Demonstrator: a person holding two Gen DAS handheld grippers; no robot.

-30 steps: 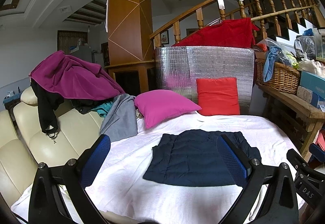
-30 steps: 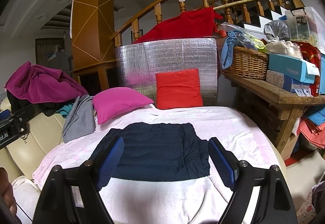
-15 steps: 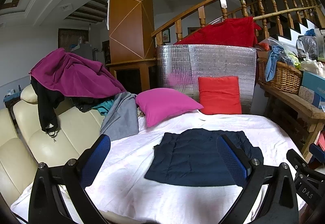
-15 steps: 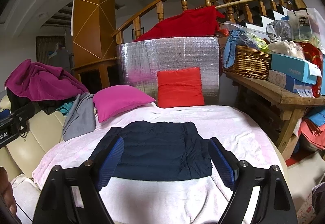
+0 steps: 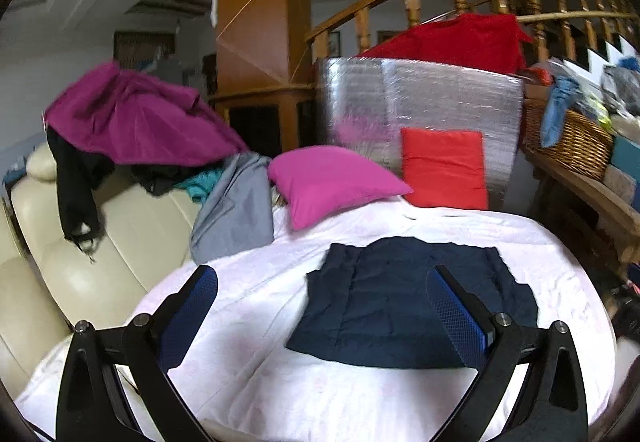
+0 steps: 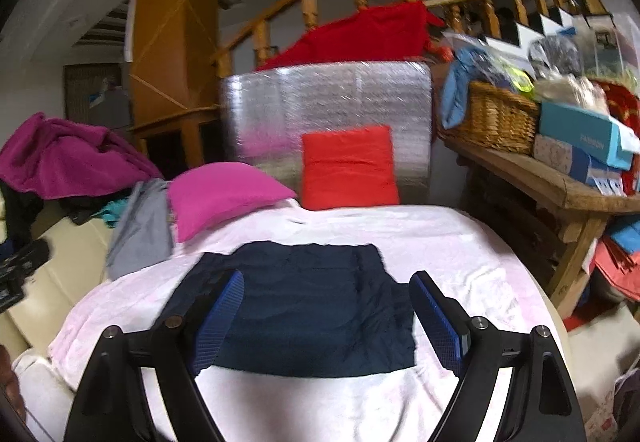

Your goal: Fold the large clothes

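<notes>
Your left tool (image 5: 322, 306) and right tool (image 6: 328, 316) both stand released, blue pads spread wide with nothing between them, above the near edge of a surface draped in a pale pink blanket (image 5: 248, 362). The dark navy garment (image 5: 400, 306), the piece you are to fold, lies flat and roughly squared on that blanket, its quilted panels running front to back; through your right tool's camera it fills the space between the two fingers (image 6: 218, 316), which hang over its near part without touching it. Behind the garment (image 6: 304, 306), a magenta pillow (image 5: 332, 181) lies at the blanket's far edge and a red cushion (image 5: 444, 169) leans upright against a silver foil panel (image 5: 424, 97). A grey cloth (image 5: 236, 209) slumps off the left side of the blanket beside a cream leather sofa (image 5: 100, 242), whose back carries a heap of purple and black clothing (image 5: 132, 121). To the right, a wooden worktop (image 6: 540, 181) holds a wicker basket (image 6: 496, 121) and teal boxes (image 6: 584, 133). Both views are slightly blurred.
</notes>
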